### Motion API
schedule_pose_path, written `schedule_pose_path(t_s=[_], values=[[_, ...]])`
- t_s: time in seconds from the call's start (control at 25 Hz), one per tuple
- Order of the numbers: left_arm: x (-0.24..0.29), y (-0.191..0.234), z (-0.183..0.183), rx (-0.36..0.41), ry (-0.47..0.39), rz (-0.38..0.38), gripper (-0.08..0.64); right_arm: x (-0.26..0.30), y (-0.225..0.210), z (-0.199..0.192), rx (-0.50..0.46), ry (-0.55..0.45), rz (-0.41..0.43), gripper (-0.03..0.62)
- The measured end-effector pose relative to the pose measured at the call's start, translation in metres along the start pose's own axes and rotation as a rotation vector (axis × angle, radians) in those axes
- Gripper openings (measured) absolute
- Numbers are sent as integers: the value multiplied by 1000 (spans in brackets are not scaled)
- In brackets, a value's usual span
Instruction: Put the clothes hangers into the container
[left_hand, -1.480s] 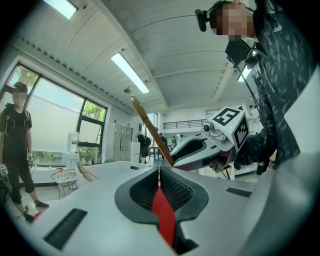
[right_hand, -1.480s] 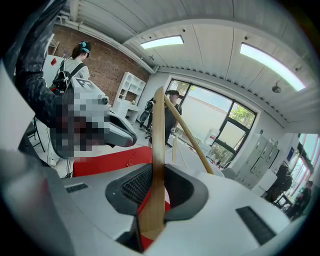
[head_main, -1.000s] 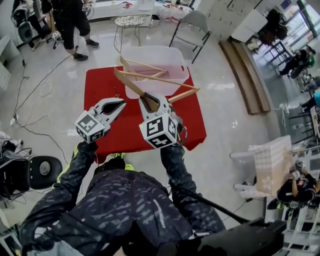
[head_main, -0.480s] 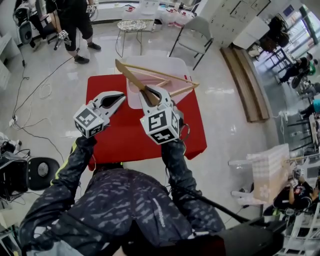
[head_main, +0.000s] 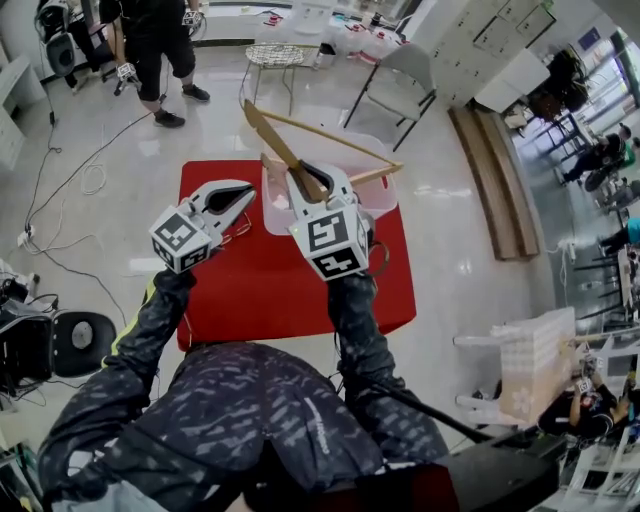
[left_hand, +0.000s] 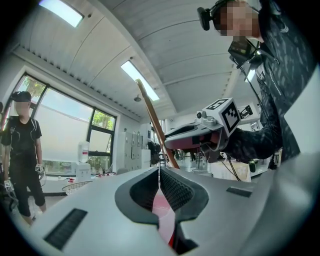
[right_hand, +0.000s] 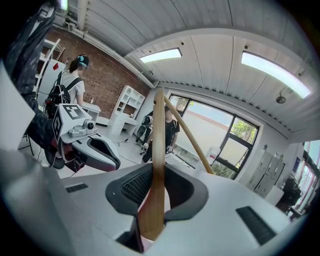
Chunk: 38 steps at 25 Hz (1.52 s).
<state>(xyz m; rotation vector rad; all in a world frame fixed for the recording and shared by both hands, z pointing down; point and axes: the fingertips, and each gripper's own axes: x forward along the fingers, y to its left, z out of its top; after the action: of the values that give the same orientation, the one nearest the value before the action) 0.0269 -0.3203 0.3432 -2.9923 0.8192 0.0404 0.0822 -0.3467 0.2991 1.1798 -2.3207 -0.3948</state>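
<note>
My right gripper (head_main: 312, 182) is shut on a wooden clothes hanger (head_main: 275, 140), holding it in the air over the near side of the translucent container (head_main: 385, 195). The hanger's arms spread up and to the left and right above the gripper. In the right gripper view the hanger (right_hand: 158, 160) stands upright between the pads of the right gripper (right_hand: 154, 187). My left gripper (head_main: 243, 192) hovers over the red table (head_main: 260, 290), left of the container, shut with nothing in it. The left gripper's (left_hand: 159, 176) jaws meet in the left gripper view. Most of the container's inside is hidden.
A grey chair (head_main: 400, 70) and a wire stool (head_main: 275, 55) stand behind the table. A person (head_main: 150, 40) stands at the far left. Wooden boards (head_main: 495, 170) lie on the floor to the right, cables (head_main: 80, 180) to the left.
The right gripper has lifted the hanger and tipped it more upright, carrying it over the container's near edge. The left gripper has stayed about where it was.
</note>
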Motion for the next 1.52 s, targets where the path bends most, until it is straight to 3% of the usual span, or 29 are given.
schedule_pose_path(t_s=[0.36, 0.76, 1.28, 1.52], values=[[10, 26, -24, -35, 31, -5, 14, 45, -35, -6, 55, 8, -12, 83], [27, 54, -56, -97, 54, -1, 12, 98, -48, -42, 110, 36, 21, 83], [19, 54, -93, -138, 91, 15, 12, 129, -38, -101, 167, 100, 56, 84], [12, 57, -95, -141, 99, 16, 12, 137, -29, -121, 133, 186, 51, 98]])
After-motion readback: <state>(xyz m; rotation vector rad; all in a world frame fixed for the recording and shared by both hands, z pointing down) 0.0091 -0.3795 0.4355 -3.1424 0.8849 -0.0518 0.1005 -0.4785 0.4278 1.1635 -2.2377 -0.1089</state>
